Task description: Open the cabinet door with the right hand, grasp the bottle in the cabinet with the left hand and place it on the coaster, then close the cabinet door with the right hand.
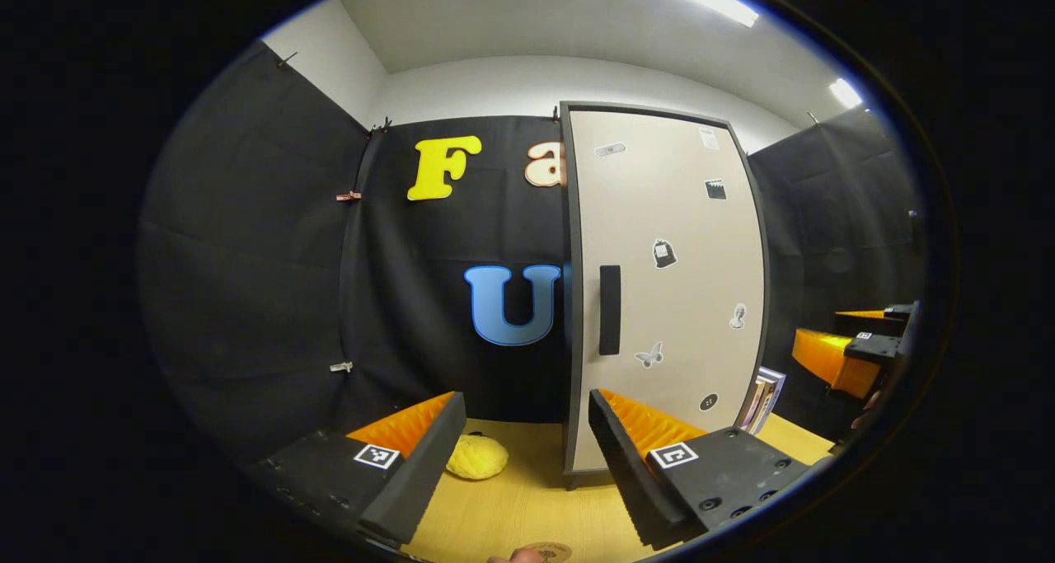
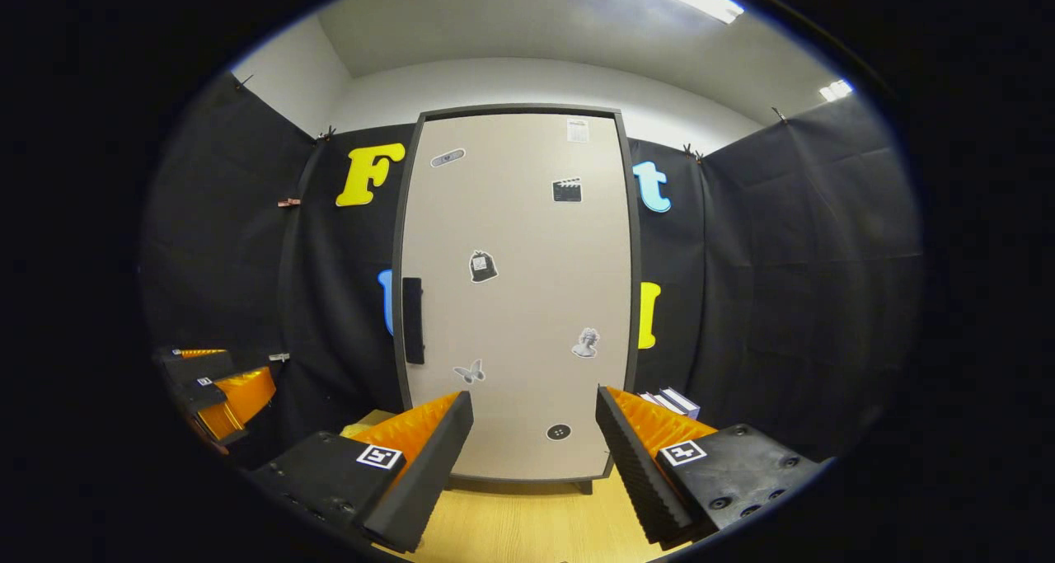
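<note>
A tall beige cabinet [image 1: 668, 291] with a dark frame stands on the wooden table, its door shut; a black vertical handle [image 1: 609, 309] sits on the door's left side. In the right gripper view the cabinet door [image 2: 515, 299] faces me squarely, with its handle [image 2: 412, 320] at left. My left gripper [image 1: 523, 456] is open, well short of the cabinet. My right gripper [image 2: 532, 456] is open too, in front of the door, empty. A round coaster [image 1: 548, 552] lies at the bottom edge of the left gripper view. The door hides the bottle.
A yellow sponge-like lump [image 1: 476, 456] lies on the table [image 1: 511, 513] left of the cabinet. Books [image 1: 762, 400] lean beside the cabinet's right side. The right gripper [image 1: 857, 353] appears at the far right of the left gripper view; the left gripper [image 2: 218, 394] appears at the left of the right gripper view.
</note>
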Demonstrator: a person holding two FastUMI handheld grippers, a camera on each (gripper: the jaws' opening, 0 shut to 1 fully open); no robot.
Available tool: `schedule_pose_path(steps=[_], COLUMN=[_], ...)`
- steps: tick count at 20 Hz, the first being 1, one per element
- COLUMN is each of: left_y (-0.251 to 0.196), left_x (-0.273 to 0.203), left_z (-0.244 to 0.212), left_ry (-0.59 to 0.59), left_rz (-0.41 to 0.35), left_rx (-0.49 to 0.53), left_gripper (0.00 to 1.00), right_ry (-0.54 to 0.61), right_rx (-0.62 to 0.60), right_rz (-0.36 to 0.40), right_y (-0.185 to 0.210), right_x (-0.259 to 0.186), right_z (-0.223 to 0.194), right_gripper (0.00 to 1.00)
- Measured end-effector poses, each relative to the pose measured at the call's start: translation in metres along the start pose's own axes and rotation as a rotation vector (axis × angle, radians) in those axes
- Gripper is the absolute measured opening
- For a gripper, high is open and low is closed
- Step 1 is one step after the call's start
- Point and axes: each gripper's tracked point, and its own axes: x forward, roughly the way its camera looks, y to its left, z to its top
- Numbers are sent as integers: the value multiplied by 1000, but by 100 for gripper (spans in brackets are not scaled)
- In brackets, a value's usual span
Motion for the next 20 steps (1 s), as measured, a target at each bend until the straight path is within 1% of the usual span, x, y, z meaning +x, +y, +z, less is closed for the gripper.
schedule_pose_path(steps=[5, 11, 16, 20], left_y=[20, 55, 76, 86], left_x=[1, 8, 17, 22], left_z=[-3, -3, -11, -18], left_ry=[5, -3, 7, 19], left_rz=[17, 68, 98, 112], left_rx=[-5, -2, 4, 7], left_gripper=[95, 95, 95, 95], right_ry=[-16, -8, 11, 21], right_rx=[-19, -28, -14, -5], right_rz=[55, 125, 149, 146], right_y=[34, 96, 137, 157], right_x=[31, 88, 135, 176], right_z=[12, 15, 5, -7], right_gripper=[97, 97, 97, 97])
